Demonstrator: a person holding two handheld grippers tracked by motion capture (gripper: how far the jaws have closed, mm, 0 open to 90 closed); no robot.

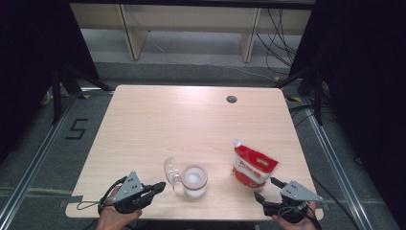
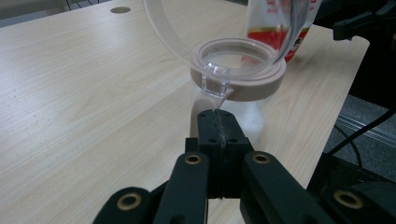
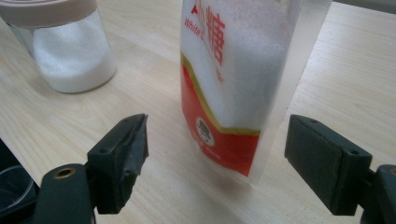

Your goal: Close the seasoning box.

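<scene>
Surface: pale wooden table [image 1: 158, 124] is carrying everything.
Jar [image 1: 195, 181]: standing near the front edge, clear lid [image 1: 171, 169] hinged up.
Sugar pouch [image 1: 253, 166]: standing right of the jar.
Left gripper [image 1: 160, 186]: jaws pressing together, just beside the jar.
Right gripper [image 1: 266, 189]: jaws standing apart, facing the pouch.

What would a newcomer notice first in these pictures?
A red and white sugar pouch stands near the table's front right edge, between the open jaws of the right gripper. Left of it is a glass jar of white grains, lid flipped open, with the shut left gripper beside it.
</scene>
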